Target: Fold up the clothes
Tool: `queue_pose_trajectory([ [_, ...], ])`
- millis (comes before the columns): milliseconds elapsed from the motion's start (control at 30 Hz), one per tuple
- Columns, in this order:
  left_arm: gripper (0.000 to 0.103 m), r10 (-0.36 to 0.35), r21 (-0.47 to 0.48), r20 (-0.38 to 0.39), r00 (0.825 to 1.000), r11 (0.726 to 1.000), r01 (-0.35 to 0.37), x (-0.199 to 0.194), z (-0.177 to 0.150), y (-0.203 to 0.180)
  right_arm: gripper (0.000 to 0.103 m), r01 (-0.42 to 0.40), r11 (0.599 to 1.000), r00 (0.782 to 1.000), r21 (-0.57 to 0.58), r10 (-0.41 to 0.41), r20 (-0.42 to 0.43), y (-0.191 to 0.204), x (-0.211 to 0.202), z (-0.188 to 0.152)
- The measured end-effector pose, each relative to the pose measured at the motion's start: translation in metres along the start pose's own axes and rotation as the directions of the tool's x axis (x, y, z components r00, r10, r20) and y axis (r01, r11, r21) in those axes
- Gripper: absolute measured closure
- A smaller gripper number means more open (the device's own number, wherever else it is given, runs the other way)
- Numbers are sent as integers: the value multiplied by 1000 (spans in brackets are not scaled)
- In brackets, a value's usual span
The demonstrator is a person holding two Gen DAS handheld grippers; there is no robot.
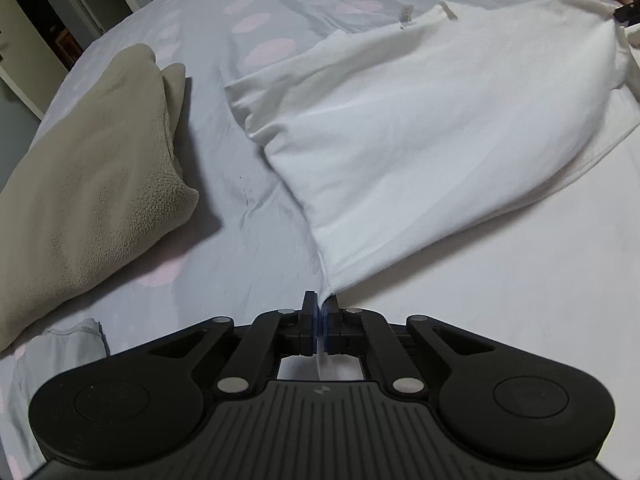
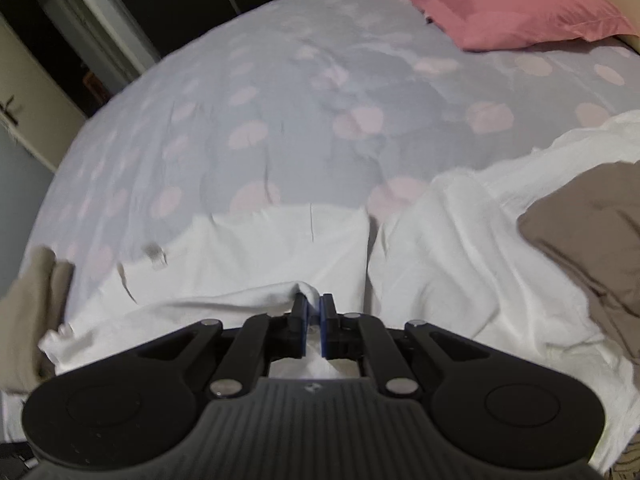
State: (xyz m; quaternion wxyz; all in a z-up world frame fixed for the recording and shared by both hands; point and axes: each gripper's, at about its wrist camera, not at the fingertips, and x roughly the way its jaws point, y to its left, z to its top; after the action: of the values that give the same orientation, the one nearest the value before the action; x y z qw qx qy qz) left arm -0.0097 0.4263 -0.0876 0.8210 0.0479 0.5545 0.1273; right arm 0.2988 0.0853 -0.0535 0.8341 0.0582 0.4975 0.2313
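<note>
White garment (image 1: 420, 128) lies on the bed (image 1: 248, 184), spread over the dotted sheet, one layer raised and stretched between the two grips. Left hand-held gripper (image 1: 320, 312): jaws closed on a corner of the white cloth, fabric pinched thin between the blue pads. Right hand-held gripper (image 2: 313, 308): jaws nearly together, clamped on a bunched fold of the same garment's edge (image 2: 280, 296). Judgement: thin woven cotton-like cloth, light, fully limp, no stiffness; it will sag between the holds and slide easily on the sheet. Not fragile. Best holds look to be hemmed corners and edges, as taken now; a mid-panel pinch would gather several layers. Beige fleece item (image 1: 88, 192) lies just beside, to the left, apart from the white cloth. Pink pillow (image 2: 500, 4) sits far off.
</note>
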Motion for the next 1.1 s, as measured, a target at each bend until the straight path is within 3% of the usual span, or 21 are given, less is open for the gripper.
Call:
queue_pose_trajectory([
  [67,102,4,2,-12,1000,1000,-4,-1,1,-1,88,37,999,999,-33,-37,12,2,6,-4],
  [133,102,0,-4,-14,1000,1000,0,-2,0,0,72,96,994,995,-52,-94,40,3,6,-5],
  [300,102,-8,-7,-9,1000,1000,8,-5,-2,0,71,75,997,996,-36,-73,49,-10,-1,-5],
  [500,101,-12,-14,5,1000,1000,12,-6,-1,1,72,-18,995,993,-100,6,-119,-8,20,-31],
  [633,97,-13,30,65,998,999,11,-16,0,-5,72,50,994,985,-99,-66,-160,-13,39,-45],
  [733,86,-8,97,123,992,995,-4,-24,0,-15,72,28,999,986,-17,-30,-162,-22,47,-47],
  [800,85,4,153,145,989,988,-26,-25,-1,-22,72,29,999,988,-14,-30,-148,-20,49,-48],
  [967,85,10,237,145,989,971,-45,-18,-3,-33,90,56,998,991,-16,-58,-120,-16,47,-49],
  [1100,85,38,304,154,987,949,-84,-13,-8,-42,91,51,999,991,-9,-51,-123,-17,40,-46],
])
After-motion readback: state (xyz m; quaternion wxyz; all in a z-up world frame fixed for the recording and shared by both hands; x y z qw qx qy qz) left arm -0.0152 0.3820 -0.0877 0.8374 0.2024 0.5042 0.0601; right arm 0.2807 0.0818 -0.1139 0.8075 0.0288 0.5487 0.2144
